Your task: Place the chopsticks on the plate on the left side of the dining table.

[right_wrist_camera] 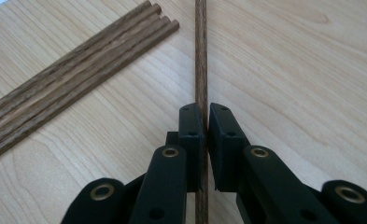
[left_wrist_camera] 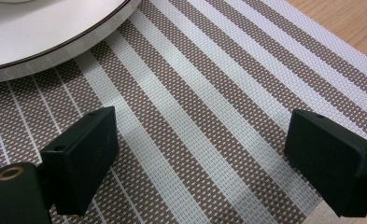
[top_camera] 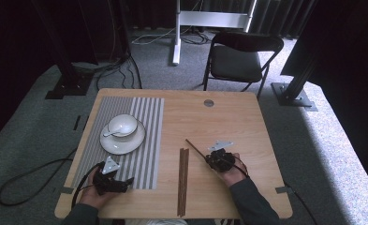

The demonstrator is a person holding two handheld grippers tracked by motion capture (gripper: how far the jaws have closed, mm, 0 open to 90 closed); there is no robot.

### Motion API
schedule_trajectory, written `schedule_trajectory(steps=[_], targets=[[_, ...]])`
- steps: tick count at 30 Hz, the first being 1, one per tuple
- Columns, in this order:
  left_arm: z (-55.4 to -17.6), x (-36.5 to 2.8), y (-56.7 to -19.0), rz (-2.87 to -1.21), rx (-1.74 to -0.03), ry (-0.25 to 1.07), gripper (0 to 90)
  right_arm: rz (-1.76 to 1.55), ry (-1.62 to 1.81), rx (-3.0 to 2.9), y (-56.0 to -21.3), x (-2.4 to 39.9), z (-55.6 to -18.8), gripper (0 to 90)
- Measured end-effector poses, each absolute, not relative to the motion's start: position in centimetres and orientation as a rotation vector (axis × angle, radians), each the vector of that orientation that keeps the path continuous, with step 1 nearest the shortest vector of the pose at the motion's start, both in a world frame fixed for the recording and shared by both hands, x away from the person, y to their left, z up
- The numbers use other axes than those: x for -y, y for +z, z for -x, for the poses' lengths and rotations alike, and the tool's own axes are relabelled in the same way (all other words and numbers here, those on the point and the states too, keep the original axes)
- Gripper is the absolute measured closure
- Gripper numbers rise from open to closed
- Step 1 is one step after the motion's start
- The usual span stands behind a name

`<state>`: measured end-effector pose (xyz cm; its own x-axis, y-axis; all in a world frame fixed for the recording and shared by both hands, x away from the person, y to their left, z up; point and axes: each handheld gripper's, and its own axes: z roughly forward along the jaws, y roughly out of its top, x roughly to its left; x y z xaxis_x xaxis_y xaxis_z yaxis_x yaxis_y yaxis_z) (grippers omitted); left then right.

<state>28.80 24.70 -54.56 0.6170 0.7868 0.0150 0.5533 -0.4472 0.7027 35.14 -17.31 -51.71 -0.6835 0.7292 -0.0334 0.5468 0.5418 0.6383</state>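
Black jaws of the right gripper (right_wrist_camera: 205,140) pinch a single chopstick (right_wrist_camera: 201,60) tight, its tip angled out over the bare wooden table (top_camera: 228,117) toward the far left. Just beside it lie the remaining chopsticks (top_camera: 183,180) in a neat bundle near the table's front edge. By the look of it, the work in hand is laying a place setting: one stick has been picked from the bundle and now needs carrying across to the striped placemat (top_camera: 149,140), to be set down beside the plate (top_camera: 122,142), which holds a bowl (top_camera: 122,124) with a spoon. At the placemat's near corner hovers the left gripper (left_wrist_camera: 200,154), jaws wide apart and empty. It sits near the likely landing spot and may have to give way. Beyond the table stands a folding chair (top_camera: 240,58).
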Motion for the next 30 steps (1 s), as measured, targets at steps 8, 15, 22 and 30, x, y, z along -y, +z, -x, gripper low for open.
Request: schedule_trajectory(steps=[8,15,22,30], targets=[[-28.8,-24.7,-54.6,-2.17,-1.047,0.449,10.2,-0.993,0.893,-2.496,-51.1,16.7,-35.5,84.0],[-28.8,-24.7,-54.6,-2.17,-1.047,0.449,10.2,-0.947,0.908,-2.502,-50.3,16.1,-36.0,84.0],[-28.8,-24.7,-54.6,-2.17,-1.048,0.449,10.2,-0.881,0.932,-2.511,-49.6,15.6,-36.3,84.0],[-28.8,-24.7,-54.6,-2.17,-1.048,0.449,10.3,-0.823,0.954,-2.533,-49.4,14.8,-36.7,84.1]])
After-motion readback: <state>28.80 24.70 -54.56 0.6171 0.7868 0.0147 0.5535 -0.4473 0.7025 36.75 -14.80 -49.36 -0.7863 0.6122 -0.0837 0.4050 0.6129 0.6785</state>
